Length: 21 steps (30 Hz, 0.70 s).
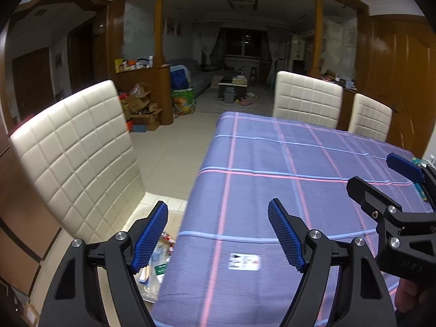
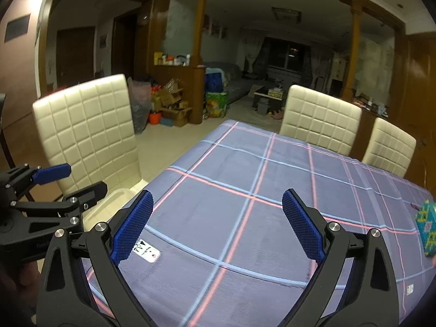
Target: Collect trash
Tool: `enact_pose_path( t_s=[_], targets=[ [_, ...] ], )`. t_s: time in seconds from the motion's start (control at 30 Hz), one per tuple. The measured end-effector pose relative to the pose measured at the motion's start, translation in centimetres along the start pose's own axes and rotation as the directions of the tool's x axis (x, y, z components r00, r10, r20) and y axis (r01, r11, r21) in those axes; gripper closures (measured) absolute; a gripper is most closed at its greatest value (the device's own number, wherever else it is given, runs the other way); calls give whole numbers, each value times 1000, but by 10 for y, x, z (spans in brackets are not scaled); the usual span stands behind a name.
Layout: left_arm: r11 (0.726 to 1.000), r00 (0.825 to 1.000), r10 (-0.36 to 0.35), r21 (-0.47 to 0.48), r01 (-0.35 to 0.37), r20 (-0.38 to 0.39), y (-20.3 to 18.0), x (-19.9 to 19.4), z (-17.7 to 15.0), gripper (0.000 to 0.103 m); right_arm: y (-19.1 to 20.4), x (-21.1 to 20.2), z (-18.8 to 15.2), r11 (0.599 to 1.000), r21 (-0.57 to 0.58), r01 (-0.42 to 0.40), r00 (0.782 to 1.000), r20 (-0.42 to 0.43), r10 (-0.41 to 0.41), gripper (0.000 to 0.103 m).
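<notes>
A small white paper scrap with black print (image 1: 243, 262) lies on the purple plaid tablecloth (image 1: 272, 163) near the front left edge; it also shows in the right wrist view (image 2: 146, 250). My left gripper (image 1: 218, 235) is open and empty, just above and before the scrap. My right gripper (image 2: 218, 227) is open and empty over the table, with the scrap beside its left finger (image 2: 130, 229). A clear bin holding wrappers (image 1: 158, 259) sits on the floor left of the table. A smaller white scrap (image 2: 410, 289) lies at the right.
White quilted chairs stand at the left (image 1: 76, 158) and at the far side (image 1: 308, 99). A teal patterned box (image 2: 426, 231) sits at the table's right edge. Cardboard boxes (image 1: 141, 106) are piled on the floor beyond.
</notes>
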<state>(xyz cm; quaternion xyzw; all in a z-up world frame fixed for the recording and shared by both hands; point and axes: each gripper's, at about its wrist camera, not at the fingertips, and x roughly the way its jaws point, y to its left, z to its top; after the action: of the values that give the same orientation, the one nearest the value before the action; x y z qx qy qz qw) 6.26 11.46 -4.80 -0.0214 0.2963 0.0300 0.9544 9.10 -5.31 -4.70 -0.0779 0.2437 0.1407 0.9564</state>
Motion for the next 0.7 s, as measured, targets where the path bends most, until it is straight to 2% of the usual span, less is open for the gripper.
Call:
enact_pose_path(
  t_s=[0.43,0.7],
  targets=[
    [995,998,-46,90,41,53,-64,-22,9,29,-64,-49,-13,991,98,87,994,61,-94,8],
    [991,994,-67,121,56,90,-93,-38,11,29,-89,-74,-16,983,144,111,988,90,-125,8]
  ],
)
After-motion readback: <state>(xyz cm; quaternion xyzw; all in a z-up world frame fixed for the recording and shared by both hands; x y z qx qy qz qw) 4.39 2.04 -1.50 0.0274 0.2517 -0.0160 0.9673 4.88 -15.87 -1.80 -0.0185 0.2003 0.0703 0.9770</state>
